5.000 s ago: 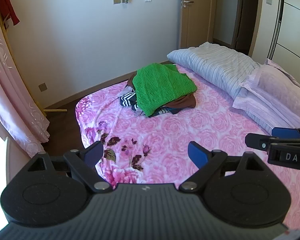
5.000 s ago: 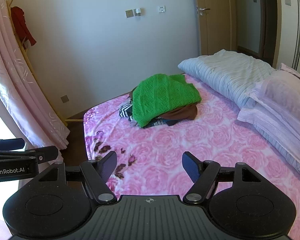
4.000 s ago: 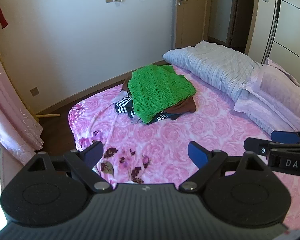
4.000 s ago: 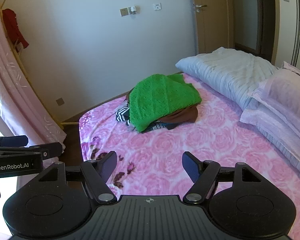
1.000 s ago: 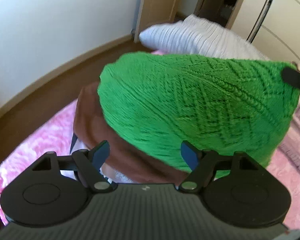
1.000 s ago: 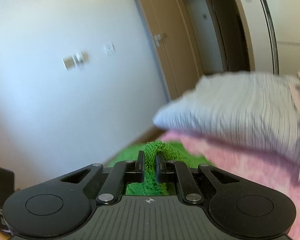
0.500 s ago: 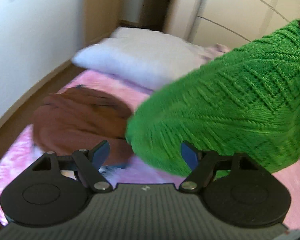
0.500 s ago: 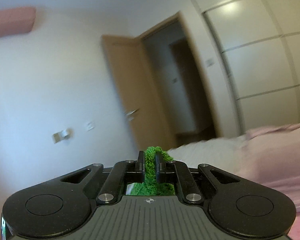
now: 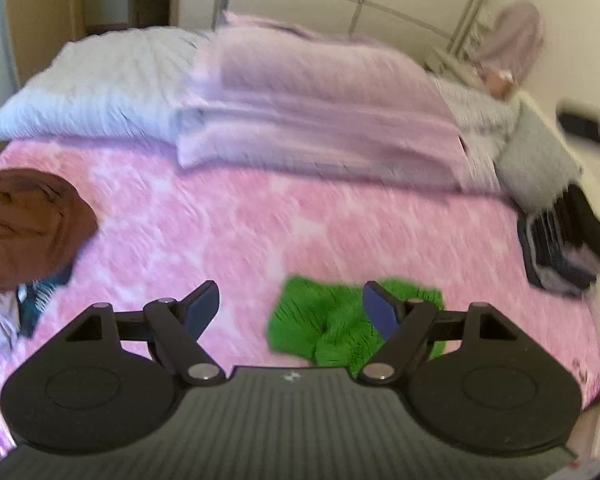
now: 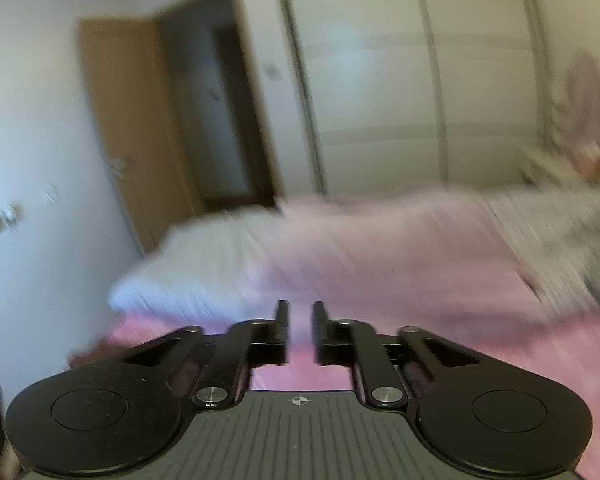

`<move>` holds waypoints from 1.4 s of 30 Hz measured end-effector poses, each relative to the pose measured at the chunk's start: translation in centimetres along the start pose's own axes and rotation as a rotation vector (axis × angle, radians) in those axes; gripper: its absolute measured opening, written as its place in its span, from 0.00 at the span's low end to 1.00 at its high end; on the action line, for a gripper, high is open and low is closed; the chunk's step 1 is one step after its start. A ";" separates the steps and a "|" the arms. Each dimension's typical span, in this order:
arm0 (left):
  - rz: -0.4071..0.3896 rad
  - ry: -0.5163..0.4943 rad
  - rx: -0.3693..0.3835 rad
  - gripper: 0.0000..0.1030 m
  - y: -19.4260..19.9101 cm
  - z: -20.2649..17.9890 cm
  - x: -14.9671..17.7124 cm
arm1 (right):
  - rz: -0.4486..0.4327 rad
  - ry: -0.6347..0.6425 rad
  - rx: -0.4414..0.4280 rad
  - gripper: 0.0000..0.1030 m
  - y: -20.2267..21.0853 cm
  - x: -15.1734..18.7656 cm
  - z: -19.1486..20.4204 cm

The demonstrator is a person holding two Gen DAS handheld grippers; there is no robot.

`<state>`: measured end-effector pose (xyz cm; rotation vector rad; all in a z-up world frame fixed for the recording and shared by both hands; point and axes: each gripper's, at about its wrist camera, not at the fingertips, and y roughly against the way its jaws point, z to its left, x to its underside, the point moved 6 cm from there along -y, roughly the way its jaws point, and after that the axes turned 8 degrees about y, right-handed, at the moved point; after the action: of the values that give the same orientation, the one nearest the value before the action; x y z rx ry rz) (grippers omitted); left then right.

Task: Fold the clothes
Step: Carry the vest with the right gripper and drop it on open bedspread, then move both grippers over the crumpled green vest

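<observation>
On the bed [image 9: 236, 216], the crumpled sweater [image 9: 324, 320] lies at the near edge. The clothes heap [image 9: 24, 228] sits well to the left of the sweater, and a folded stack [image 9: 564, 248] well to its right. The pillows [image 9: 292, 112] lie behind the sweater along the bed's far side, before the wardrobe [image 10: 420, 80]

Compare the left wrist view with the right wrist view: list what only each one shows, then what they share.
Only the left wrist view shows the green sweater crumpled on the bedspread, the brown garment, a dark folded stack and the open left gripper. Only the right wrist view shows the right gripper, jaws opening with nothing between them, and the wall switches. Both show the pink bedspread and pillows.
</observation>
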<state>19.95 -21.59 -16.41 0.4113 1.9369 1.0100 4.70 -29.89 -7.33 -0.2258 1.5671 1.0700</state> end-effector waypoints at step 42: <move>0.275 -0.270 0.025 0.75 0.8 -12.1 16.2 | 0.573 -0.143 0.072 0.37 10.9 27.4 -9.1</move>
<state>0.96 -17.01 -21.50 0.8039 1.6808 1.0439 -17.35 -19.39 -26.20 0.3658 1.5732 1.4265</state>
